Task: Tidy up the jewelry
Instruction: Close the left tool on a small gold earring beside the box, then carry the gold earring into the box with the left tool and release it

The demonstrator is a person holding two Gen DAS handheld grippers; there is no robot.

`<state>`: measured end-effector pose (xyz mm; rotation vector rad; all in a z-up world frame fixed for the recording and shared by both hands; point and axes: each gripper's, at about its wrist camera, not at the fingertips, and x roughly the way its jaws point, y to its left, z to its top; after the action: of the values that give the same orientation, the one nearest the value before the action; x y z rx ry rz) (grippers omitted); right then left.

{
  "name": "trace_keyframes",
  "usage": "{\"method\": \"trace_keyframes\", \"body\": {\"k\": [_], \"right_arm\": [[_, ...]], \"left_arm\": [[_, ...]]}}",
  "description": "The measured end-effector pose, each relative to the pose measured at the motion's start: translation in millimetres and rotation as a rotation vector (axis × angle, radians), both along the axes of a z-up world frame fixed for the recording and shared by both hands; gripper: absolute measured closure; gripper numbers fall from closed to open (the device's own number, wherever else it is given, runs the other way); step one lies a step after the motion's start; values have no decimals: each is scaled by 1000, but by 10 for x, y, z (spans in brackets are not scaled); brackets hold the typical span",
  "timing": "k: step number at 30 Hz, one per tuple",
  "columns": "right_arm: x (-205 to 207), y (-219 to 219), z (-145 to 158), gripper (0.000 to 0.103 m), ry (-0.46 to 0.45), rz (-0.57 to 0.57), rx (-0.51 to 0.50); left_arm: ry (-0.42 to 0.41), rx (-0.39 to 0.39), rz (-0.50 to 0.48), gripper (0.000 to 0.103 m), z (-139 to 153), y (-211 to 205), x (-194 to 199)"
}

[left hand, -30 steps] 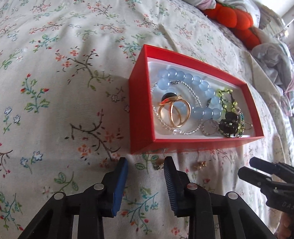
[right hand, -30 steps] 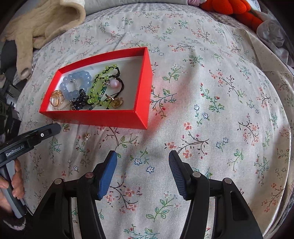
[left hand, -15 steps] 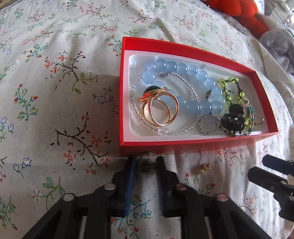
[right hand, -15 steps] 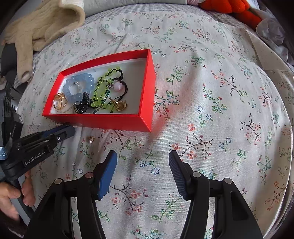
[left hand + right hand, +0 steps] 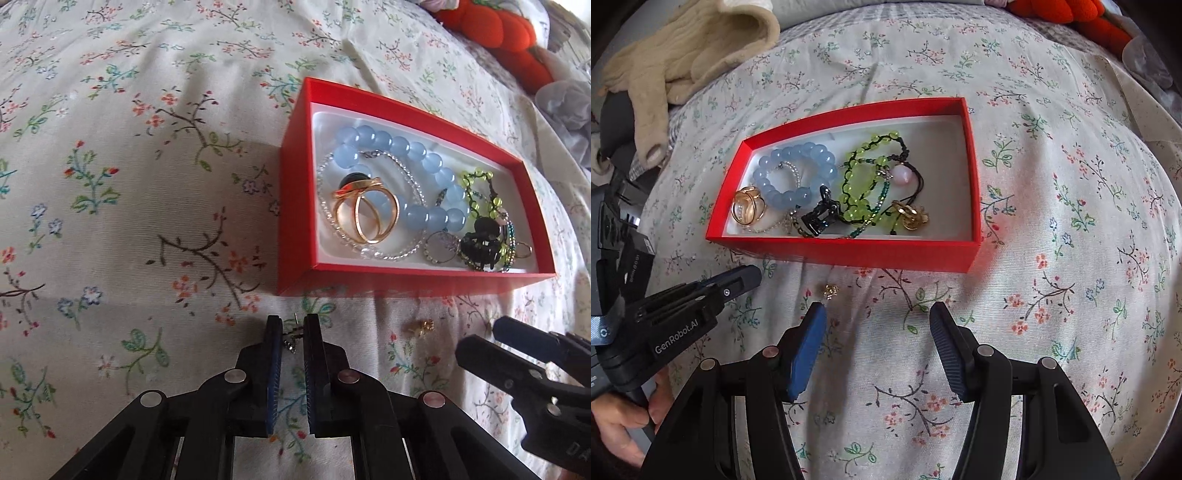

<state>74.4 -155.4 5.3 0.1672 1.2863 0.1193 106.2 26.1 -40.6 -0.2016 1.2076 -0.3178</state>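
Left gripper (image 5: 293,326): clamped on a small stud earring (image 5: 291,338), pinned between the pads just short of the red box (image 5: 295,206) near wall. Right gripper (image 5: 877,314): spread wide, nothing between the pads, above the floral bedsheet (image 5: 1052,258). Second gold earring (image 5: 830,291): on the sheet, just beyond the right gripper's left fingertip (image 5: 816,314), near the box wall. Box contents: blue bead bracelet (image 5: 798,173), gold ring (image 5: 748,210), green beaded strands (image 5: 864,177).

**Flowered bed cover and the things lying on it**

The bed cover (image 5: 1052,184) carries a red box (image 5: 849,254). Just before the box lies a small gold earring (image 5: 830,291). A beige garment (image 5: 683,55) and an orange plush toy (image 5: 498,33) lie further back.
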Motion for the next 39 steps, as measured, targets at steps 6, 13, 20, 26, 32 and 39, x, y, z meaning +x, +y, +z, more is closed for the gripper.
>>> {"method": "trace_keyframes", "body": {"k": [6, 13, 20, 26, 32, 39], "right_arm": [[101, 148, -85, 65, 16, 6, 13], [171, 349, -143, 73, 5, 23, -9], [190, 451, -242, 87, 22, 30, -14], [194, 449, -250, 89, 24, 24, -5], [163, 427, -195, 96, 21, 26, 1], [94, 290, -49, 98, 5, 15, 47]], "left_arm": [[-6, -6, 16, 97, 57, 163, -56], [-5, -13, 34, 97, 60, 309, -103], [-5, -18, 42, 97, 71, 325, -116], [-5, -17, 51, 97, 104, 332, -134], [-10, -32, 69, 97, 156, 351, -185], [-24, -54, 85, 97, 238, 355, -215]]}}
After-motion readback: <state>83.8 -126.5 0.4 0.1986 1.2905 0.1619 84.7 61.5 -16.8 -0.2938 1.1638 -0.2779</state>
